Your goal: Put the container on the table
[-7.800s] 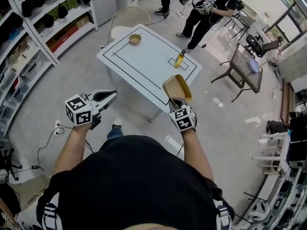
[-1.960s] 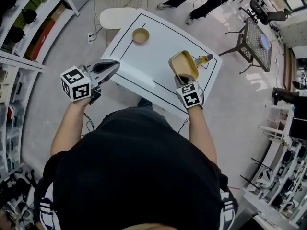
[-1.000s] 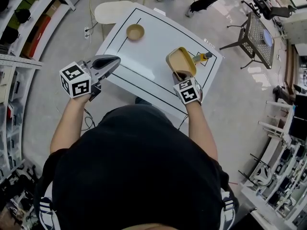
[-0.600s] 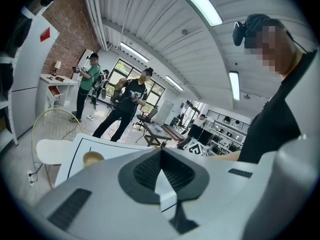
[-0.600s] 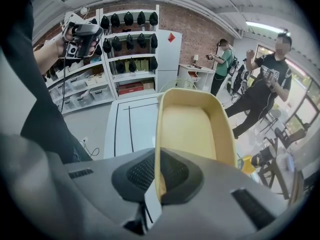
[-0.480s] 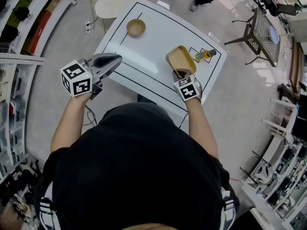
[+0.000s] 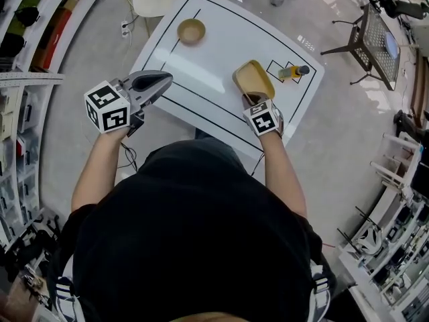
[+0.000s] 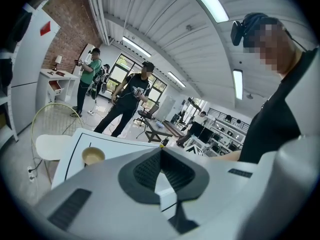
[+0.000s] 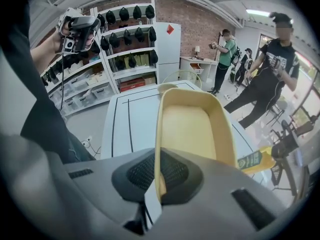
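Yellow rectangular plastic container (image 9: 192, 126) juts lengthwise ahead of the right claw (image 9: 157, 176), pinched by its near wall, white table (image 7: 208, 59) below; left claw (image 7: 164, 80), closed on nothing, farther off.

We see the container (image 7: 254, 80), a tan, open, empty rectangular tub, its near wall pinched in the right claw (image 9: 156, 183), over the right part of the white, black-lined surface (image 7: 213, 51)
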Demonstrator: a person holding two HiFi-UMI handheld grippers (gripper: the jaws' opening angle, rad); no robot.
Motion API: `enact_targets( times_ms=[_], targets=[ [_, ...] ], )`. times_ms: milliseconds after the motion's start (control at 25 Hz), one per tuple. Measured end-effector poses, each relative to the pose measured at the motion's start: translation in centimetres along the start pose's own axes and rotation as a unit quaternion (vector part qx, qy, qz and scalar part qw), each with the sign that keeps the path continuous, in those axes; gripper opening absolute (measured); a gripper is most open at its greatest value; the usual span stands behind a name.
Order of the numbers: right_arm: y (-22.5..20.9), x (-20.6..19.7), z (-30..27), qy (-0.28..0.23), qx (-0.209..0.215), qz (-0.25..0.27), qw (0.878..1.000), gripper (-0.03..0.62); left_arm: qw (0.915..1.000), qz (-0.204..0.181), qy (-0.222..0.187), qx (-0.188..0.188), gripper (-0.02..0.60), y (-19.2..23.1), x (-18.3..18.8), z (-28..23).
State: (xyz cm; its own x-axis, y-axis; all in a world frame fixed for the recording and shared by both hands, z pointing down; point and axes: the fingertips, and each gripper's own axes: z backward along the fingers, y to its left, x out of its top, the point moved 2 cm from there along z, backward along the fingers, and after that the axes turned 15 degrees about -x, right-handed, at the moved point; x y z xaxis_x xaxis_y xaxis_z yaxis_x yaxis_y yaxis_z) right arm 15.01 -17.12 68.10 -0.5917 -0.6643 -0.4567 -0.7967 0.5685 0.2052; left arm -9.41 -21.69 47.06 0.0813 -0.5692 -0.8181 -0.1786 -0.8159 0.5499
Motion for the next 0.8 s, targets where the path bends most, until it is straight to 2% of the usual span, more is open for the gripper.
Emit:
enact_targets(
  times_ms=[800],
  targets=[
    [0.2, -0.1, -5.8, 0.025, 0.027, 0.019, 0.999, 0.008, 0.9987, 0.047, 0.013, 0.016, 0.006, 3.5, -2.9, -0.9]
  ],
)
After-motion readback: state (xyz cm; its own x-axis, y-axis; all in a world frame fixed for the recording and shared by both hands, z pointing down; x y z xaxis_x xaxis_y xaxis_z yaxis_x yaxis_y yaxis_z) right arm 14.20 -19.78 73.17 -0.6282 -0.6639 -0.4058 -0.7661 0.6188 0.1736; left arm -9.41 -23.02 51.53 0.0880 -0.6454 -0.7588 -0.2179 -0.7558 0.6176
